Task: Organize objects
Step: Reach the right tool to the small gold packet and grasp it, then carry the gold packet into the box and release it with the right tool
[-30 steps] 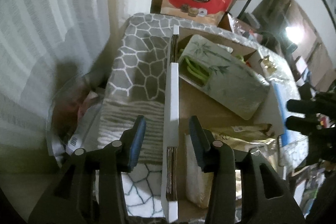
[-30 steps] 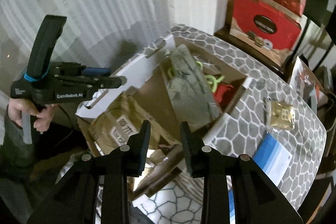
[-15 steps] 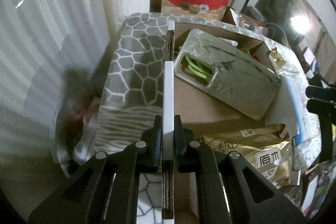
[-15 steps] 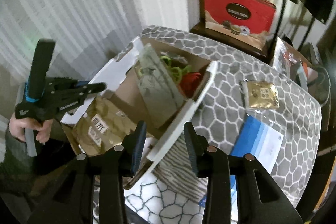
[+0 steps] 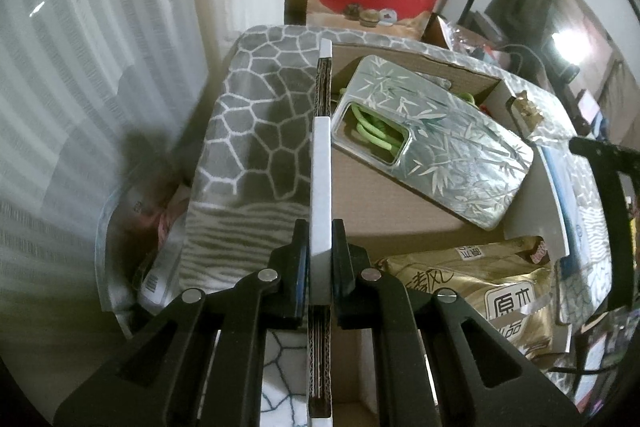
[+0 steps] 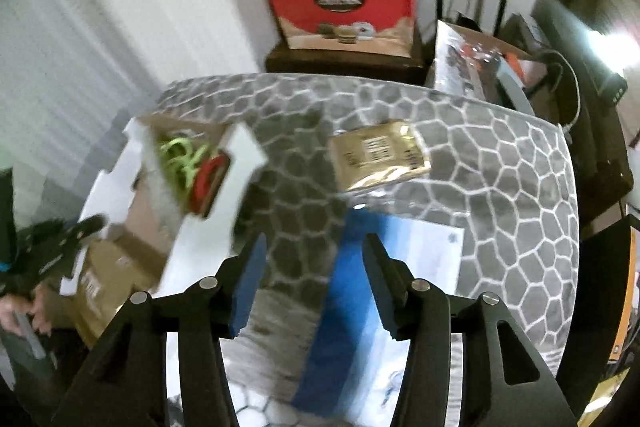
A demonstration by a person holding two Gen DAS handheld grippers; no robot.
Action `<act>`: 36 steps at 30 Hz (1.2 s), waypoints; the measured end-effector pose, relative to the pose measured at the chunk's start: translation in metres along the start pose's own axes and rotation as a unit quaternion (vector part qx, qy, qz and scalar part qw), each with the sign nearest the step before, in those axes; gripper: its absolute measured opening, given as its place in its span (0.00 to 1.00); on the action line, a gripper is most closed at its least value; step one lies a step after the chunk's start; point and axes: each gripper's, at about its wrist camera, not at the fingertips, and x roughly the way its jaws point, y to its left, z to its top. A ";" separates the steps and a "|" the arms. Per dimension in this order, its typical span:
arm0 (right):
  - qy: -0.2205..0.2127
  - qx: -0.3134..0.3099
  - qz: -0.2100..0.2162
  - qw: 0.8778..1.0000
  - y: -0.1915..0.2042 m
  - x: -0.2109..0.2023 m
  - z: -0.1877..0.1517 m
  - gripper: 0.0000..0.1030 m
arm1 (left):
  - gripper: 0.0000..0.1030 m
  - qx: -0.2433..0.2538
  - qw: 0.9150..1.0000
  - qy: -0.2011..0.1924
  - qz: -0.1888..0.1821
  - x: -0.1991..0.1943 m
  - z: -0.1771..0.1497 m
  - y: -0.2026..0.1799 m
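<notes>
A: What's the biggest thing here?

B: The table (image 6: 500, 163), under a grey cloth with a white honeycomb pattern. On its left part sits an open cardboard box (image 5: 384, 195), white outside, brown inside.

A: And inside the box?

B: A silvery tissue box (image 5: 436, 143) printed with bamboo leaves lies tilted against the far end, with green cord (image 5: 372, 131) showing through its opening. A gold snack bag (image 5: 480, 291) with Chinese characters lies at the near end.

A: The claws?

B: The left gripper (image 5: 320, 259) is clamped on the box's left wall. The right gripper (image 6: 312, 283) has its fingers apart, holding nothing, above the cloth and a blue-and-white pouch (image 6: 384, 291).

A: Anything smaller?

B: A gold foil packet (image 6: 378, 155) lies flat on the cloth beyond that pouch, apart from the box.
</notes>
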 end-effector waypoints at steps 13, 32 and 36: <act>0.009 -0.015 -0.055 0.998 -0.037 0.051 0.051 0.81 | 0.09 -0.005 1.000 -0.001 -0.010 -0.001 0.001 0.002; -0.011 -0.023 -0.034 0.999 -0.024 0.038 0.050 0.72 | 0.10 -0.015 1.000 -0.002 -0.020 0.000 0.001 0.005; -0.037 -0.037 0.006 0.999 -0.002 0.004 0.051 0.72 | 0.10 -0.015 1.000 -0.002 -0.020 0.000 0.001 0.005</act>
